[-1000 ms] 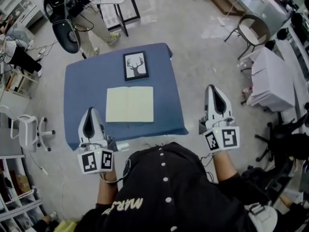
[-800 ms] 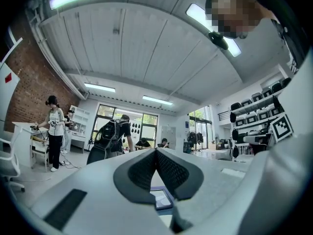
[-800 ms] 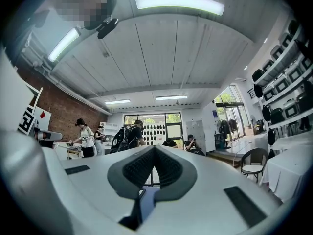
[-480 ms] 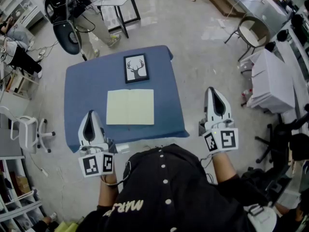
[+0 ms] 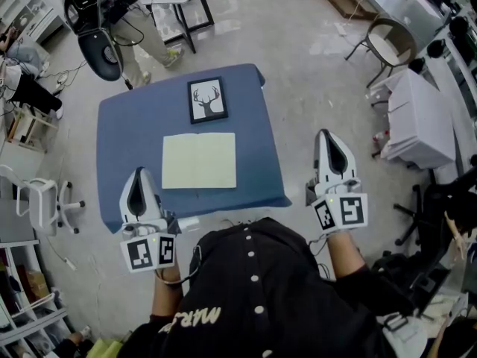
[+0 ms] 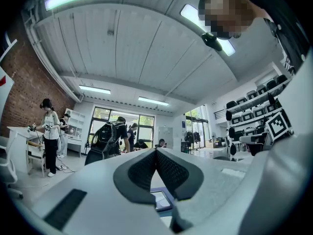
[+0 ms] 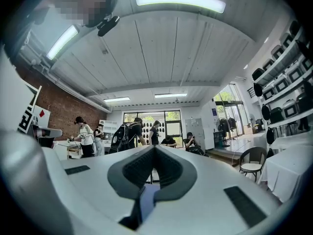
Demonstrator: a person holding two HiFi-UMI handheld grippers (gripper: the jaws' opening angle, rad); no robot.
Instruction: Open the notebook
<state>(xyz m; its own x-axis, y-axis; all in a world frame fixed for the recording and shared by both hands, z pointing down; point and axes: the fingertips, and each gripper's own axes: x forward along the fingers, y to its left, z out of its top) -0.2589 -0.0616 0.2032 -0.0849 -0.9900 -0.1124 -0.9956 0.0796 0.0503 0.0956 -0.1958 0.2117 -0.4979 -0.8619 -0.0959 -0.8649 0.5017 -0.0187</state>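
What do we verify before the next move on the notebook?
1. notebook open: ok, lies flat and open on the blue table.
2. left gripper empty: ok, fingers shut on nothing.
3. right gripper empty: ok, fingers shut on nothing.
4. both grippers off the notebook: ok, at the near side, apart from it.
5. framed deer picture clear of the notebook: ok, beyond it, with a gap between.

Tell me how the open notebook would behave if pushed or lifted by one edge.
The notebook lies spread flat and thin, so it probably slides on the blue tablecloth rather than tipping. Lifted by one edge, its pages would likely sag or flop shut.
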